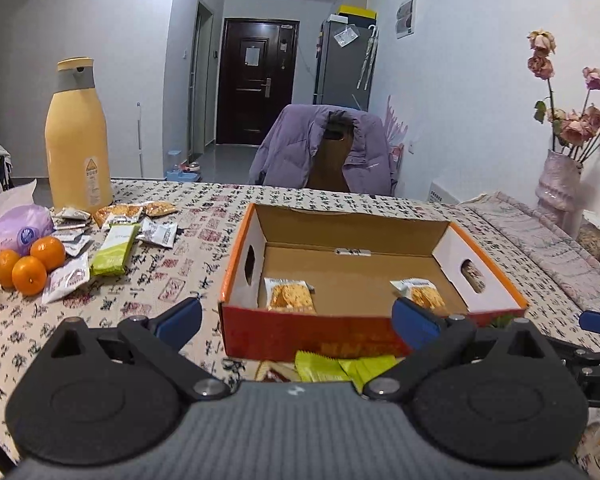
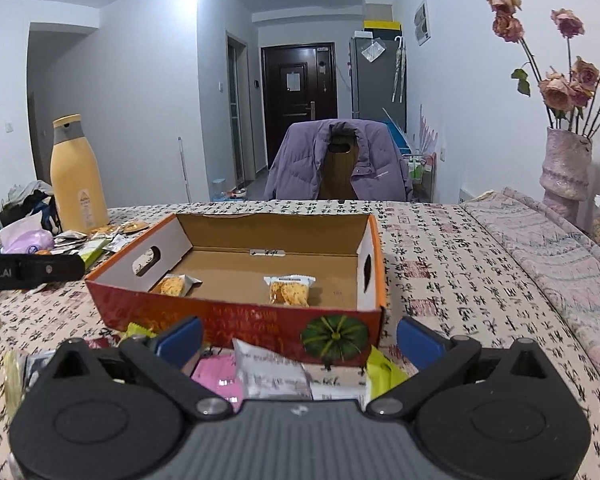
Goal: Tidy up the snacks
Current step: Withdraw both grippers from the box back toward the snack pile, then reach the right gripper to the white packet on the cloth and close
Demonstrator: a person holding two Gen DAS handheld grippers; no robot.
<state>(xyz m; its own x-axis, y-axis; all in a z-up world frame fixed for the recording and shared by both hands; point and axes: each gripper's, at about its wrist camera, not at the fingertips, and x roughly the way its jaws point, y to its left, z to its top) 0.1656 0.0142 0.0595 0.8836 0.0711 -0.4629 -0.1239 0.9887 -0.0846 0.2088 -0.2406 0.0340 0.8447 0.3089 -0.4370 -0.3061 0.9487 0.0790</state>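
Nearest in, the left gripper [image 1: 296, 322] hangs low over the desk [image 1: 148, 280] with its jaws spread wide and nothing between them. The right gripper [image 2: 298, 338] matches it, jaws wide apart, nothing held. Just under the left one lie green wrappers [image 1: 324, 366], pressed up against the front wall of the box. Under the right one there's a white packet [image 2: 268, 372], a pink packet [image 2: 220, 378] beside it and a lime wrapper [image 2: 382, 372] to the right, all crowding the near wall.

Next, the cardboard box [image 1: 312, 332] itself: open top, red front, orange rim, long axis running left to right across the desk, with a handle hole in each end wall. Inside, two cracker packets rest flat on the floor, well apart: one at the left end [image 1: 290, 294], one at the right end [image 1: 420, 294].

Off to the left, the loose snack pile [image 1: 116, 236], with a long green bar [image 1: 112, 250] pointing away from the camera. Three oranges [image 1: 30, 266] sit touching, a purple tissue pack [image 1: 16, 230] just behind them. Further back stands a tall yellow bottle [image 1: 78, 136], upright. Far right, a vase of dried roses [image 2: 566, 168]; beyond the desk, a chair draped with a purple jacket [image 1: 324, 148].
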